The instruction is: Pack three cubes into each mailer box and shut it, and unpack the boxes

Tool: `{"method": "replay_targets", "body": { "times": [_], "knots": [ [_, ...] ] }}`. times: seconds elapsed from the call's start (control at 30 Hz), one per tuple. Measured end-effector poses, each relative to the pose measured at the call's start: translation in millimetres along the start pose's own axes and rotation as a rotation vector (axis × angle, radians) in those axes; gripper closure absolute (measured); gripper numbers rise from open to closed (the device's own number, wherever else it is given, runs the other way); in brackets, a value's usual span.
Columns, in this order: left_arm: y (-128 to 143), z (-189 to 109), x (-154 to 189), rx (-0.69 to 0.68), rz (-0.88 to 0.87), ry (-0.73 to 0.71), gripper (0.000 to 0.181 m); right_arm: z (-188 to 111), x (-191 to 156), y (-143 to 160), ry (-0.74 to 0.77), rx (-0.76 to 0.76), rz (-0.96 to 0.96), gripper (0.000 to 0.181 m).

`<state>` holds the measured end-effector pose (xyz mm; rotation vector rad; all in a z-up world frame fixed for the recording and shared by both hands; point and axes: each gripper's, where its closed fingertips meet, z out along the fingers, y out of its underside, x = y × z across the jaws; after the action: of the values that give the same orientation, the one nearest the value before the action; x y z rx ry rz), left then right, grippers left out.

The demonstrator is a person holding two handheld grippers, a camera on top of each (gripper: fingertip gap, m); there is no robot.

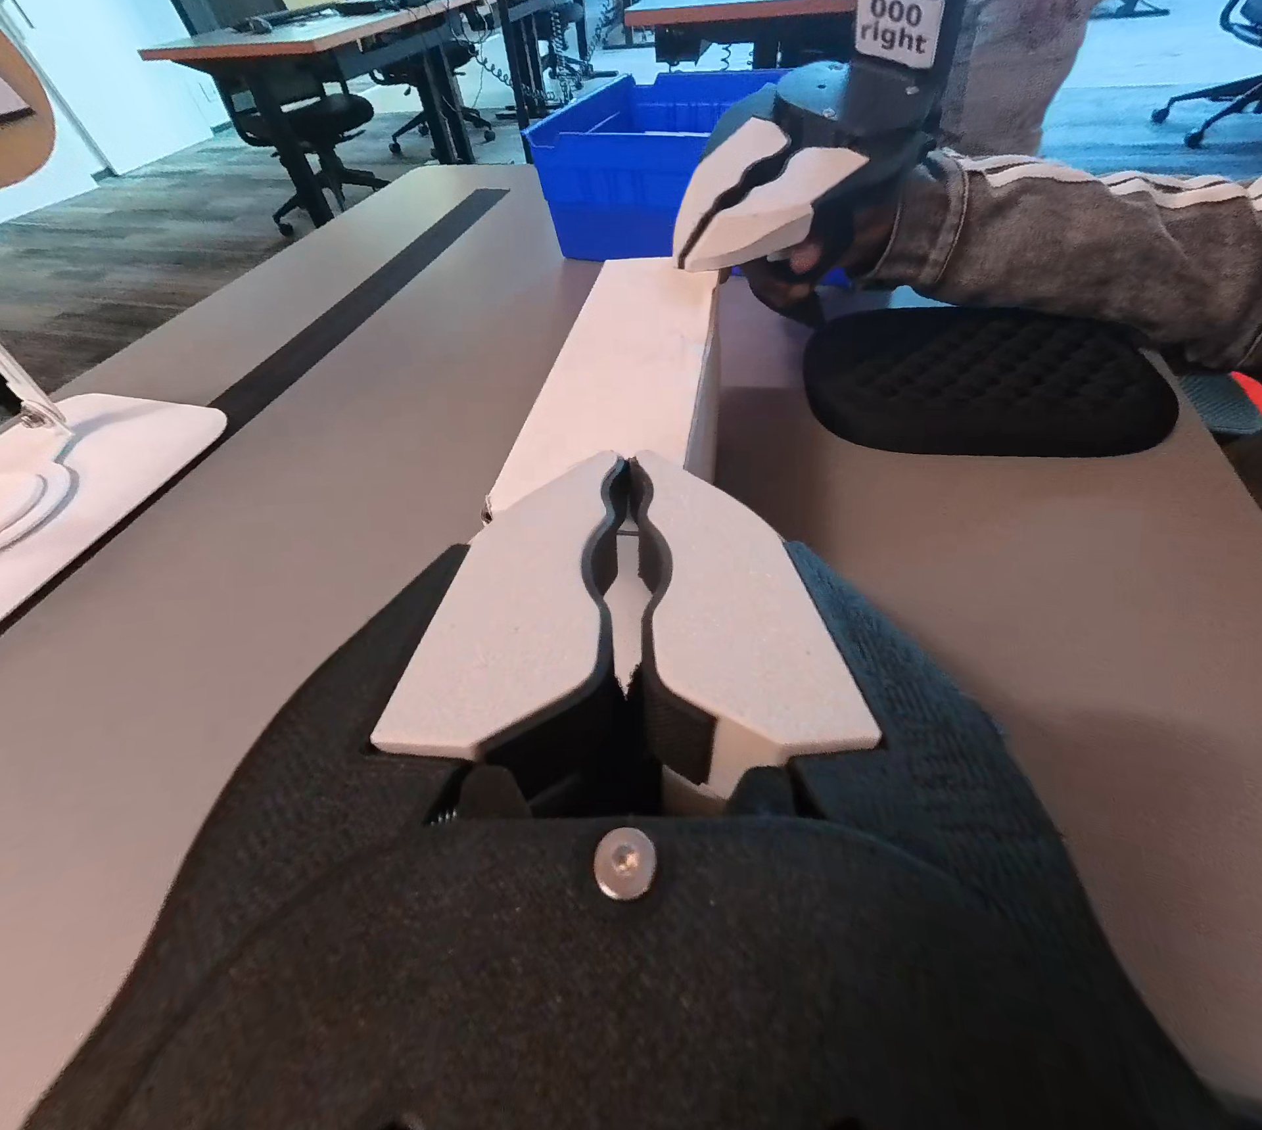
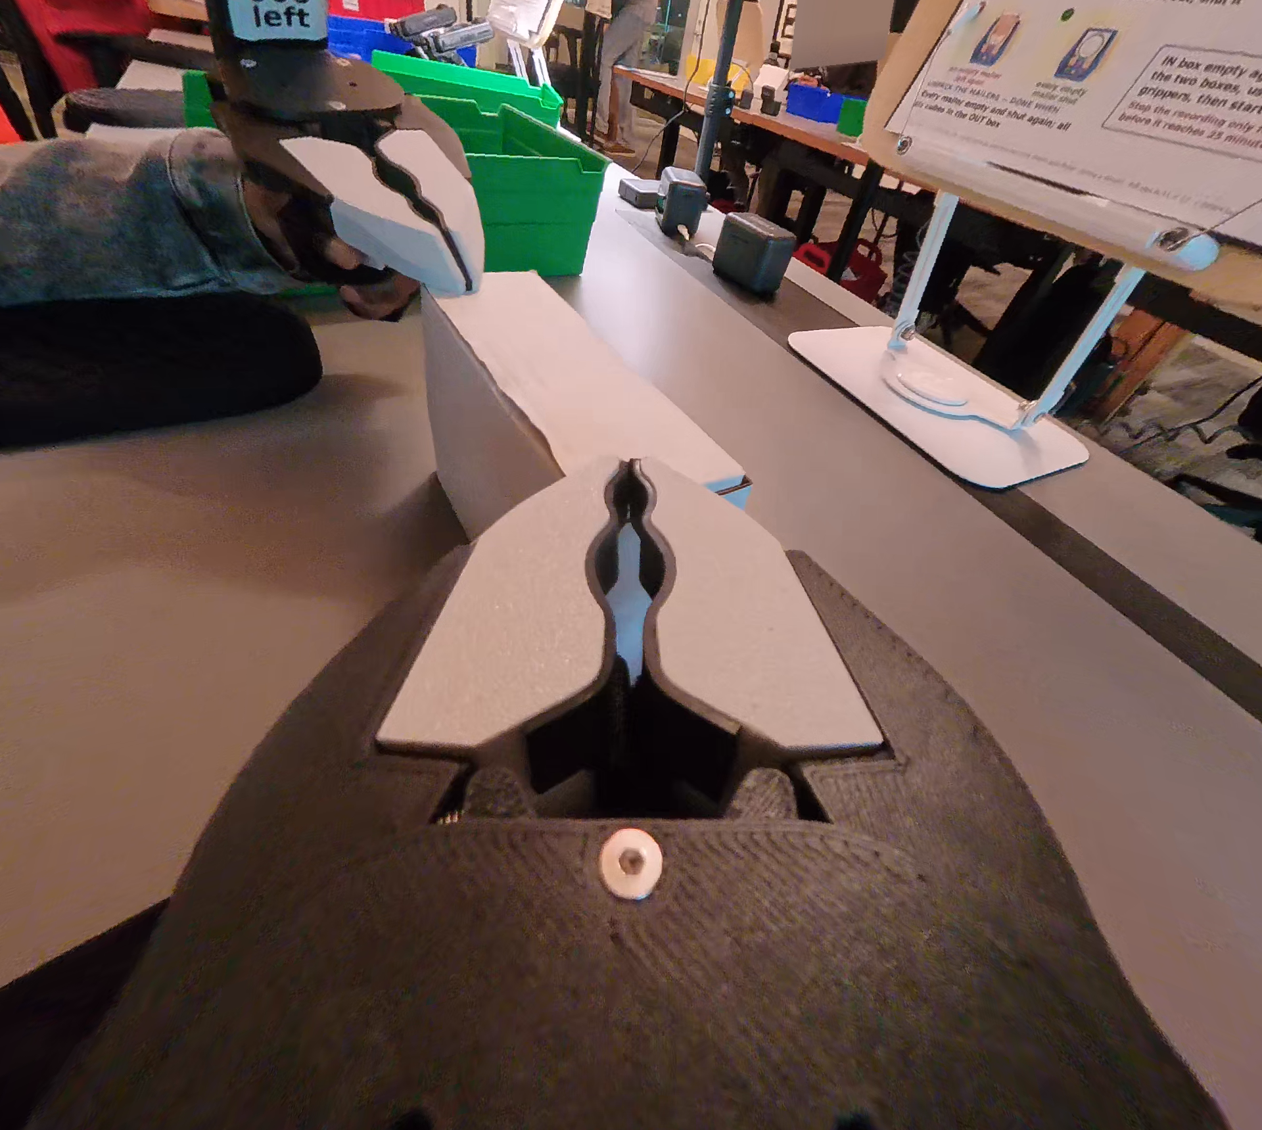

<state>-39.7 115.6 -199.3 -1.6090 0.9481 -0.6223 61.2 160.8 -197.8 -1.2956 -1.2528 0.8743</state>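
Note:
A white mailer box [image 1: 614, 359] lies on the grey table with its lid down; no cubes show. My left gripper [image 1: 629, 461] is shut, with its tips over the near end of the box top. My right gripper [image 1: 683, 264] is shut, and its tips touch the far right corner of the box. In the right wrist view the box [image 2: 546, 359] runs away from my shut right gripper [image 2: 632, 463], and the left gripper [image 2: 470, 284] rests shut on the far end. White shows through the gap between each gripper's fingers; it looks like the box beneath.
A blue bin [image 1: 601, 175] stands just beyond the box. Green bins [image 2: 533, 196] stand at the other end. A white stand base [image 2: 956, 414] holding an instruction board and small grey devices [image 2: 751, 250] sit along the table's far side. A black padded rest [image 1: 983, 380] lies beside the box. Some 12 centimetres of space lies between my two pairs of fingers.

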Motion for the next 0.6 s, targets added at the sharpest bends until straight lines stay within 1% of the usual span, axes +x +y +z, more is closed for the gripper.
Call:
{"method": "replay_targets", "body": {
  "times": [0.3, 0.4, 0.43, 0.47, 0.5, 0.57, 0.6],
  "knots": [
    [1, 0, 0, -0.026, -0.023, -0.02, 0.181, 0, 0, 1, 0.025, 0.002, -0.032, 0.181],
    [-1, 0, 0, 0.008, -0.024, -0.034, 0.181, 0, 0, 0, 0.024, 0.012, -0.006, 0.181],
    [-1, -1, -4, 0.03, -0.022, -0.066, 0.178, -1, 0, -1, 0.026, 0.027, -0.01, 0.181],
    [-2, -3, -10, 0.052, -0.034, -0.111, 0.166, -2, 1, -3, 0.025, 0.045, 0.0, 0.175],
    [-3, -5, -15, 0.073, -0.067, -0.131, 0.15, -4, 3, -6, 0.016, 0.07, 0.039, 0.164],
    [-10, -11, -24, 0.126, -0.214, -0.139, 0.126, -11, 13, -16, 0.012, 0.145, 0.196, 0.157],
    [-13, -14, -28, 0.152, -0.303, -0.131, 0.118, -14, 22, -18, 0.024, 0.17, 0.29, 0.155]
  ]
}}
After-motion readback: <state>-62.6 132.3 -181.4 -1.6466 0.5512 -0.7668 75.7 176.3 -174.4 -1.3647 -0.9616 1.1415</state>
